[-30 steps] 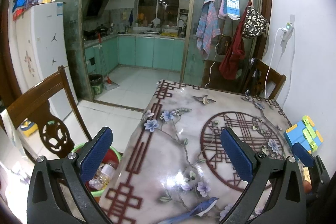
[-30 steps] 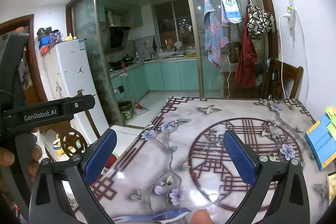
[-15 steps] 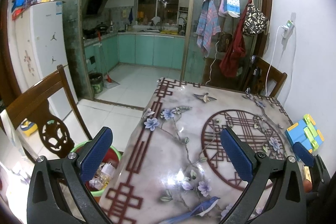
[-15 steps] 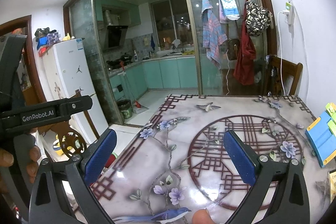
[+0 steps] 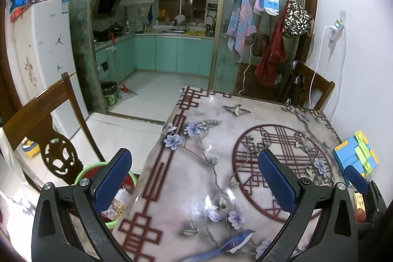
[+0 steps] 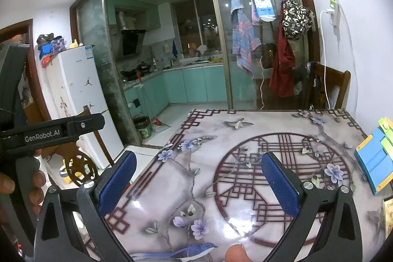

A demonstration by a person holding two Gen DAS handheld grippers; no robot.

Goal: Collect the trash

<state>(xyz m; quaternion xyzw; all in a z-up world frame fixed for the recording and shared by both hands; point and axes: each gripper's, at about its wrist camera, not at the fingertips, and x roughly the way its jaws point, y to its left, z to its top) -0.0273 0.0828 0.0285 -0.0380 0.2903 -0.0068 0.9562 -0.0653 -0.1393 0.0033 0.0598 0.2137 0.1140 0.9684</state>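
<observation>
Left wrist: glossy floral table (image 5: 196,188) under spread blue-padded left tool (image 5: 194,178).

Floral, lattice-patterned table (image 5: 196,188), green-rimmed red bin (image 5: 93,166), blue-padded tools.

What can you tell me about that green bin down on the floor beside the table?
The bin has a bright green rim and a red inside, likely plastic. It stands upright on the tiled floor, between the table and a wooden chair. A clear bottle lies in it. The left claw partly hides it; nothing grips it.
</observation>
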